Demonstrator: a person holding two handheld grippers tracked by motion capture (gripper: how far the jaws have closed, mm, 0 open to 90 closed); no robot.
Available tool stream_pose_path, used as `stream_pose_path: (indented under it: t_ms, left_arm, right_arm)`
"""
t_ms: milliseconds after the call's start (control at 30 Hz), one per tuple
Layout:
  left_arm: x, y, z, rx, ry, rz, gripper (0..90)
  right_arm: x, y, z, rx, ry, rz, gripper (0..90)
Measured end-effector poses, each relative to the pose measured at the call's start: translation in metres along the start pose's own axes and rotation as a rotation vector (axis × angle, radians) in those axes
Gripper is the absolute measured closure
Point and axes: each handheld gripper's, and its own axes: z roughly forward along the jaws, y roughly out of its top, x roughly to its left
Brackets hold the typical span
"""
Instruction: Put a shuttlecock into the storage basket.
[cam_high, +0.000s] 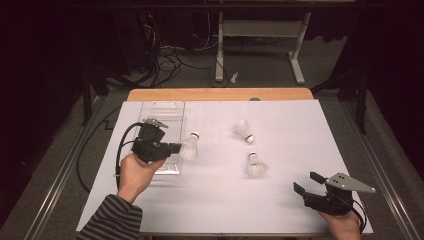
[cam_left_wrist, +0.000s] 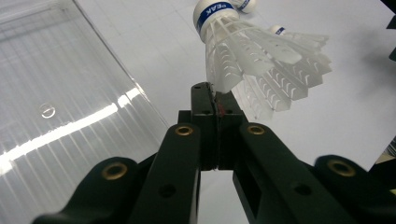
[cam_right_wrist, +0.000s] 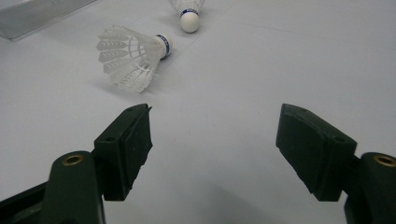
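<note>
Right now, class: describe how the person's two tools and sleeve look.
Both tools are black, with two blocky jaws on brass-riveted linkages. The left tool trails a black cable. The right tool carries a grey three-cornered plate with holes. The left forearm wears a striped sleeve.

Place: we take this for a lab or test room, dim around a lit work table (cam_high: 220, 95).
Table: a wooden top under a white sheet (cam_high: 290, 150).
Beyond the table: tangled cables (cam_high: 167, 57) on grey carpet, and a white metal desk frame (cam_high: 260, 30).
Beside the table: metal rails (cam_high: 55, 185) run along both sides.
On the sheet: a clear plastic tray (cam_high: 162, 112) and scattered shuttlecocks (cam_high: 256, 165).
</note>
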Motion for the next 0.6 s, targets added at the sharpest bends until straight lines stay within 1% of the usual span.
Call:
stream_pose_path:
  t_ms: [67,233,367,600]
  left_arm:
    - [0.002,0.001,-0.001,0.001,0.014,-0.002,89.5]
    - [0.012,0.005,-0.004,-0.015,0.046,-0.027,89.5]
    - [0.017,0.007,-0.006,-0.019,0.063,-0.039,89.5]
    - [0.025,0.009,-0.003,-0.017,0.084,-0.055,89.5]
  right_arm:
    - [0.000,0.000,0.000,0.001,0.000,0.001,27.3]
    - [0.000,0.000,0.000,0.001,-0.001,-0.001,27.3]
    - [0.000,0.000,0.000,0.000,0.001,0.000,27.4]
    - [0.000,0.000,0.000,-0.001,0.001,-0.001,27.4]
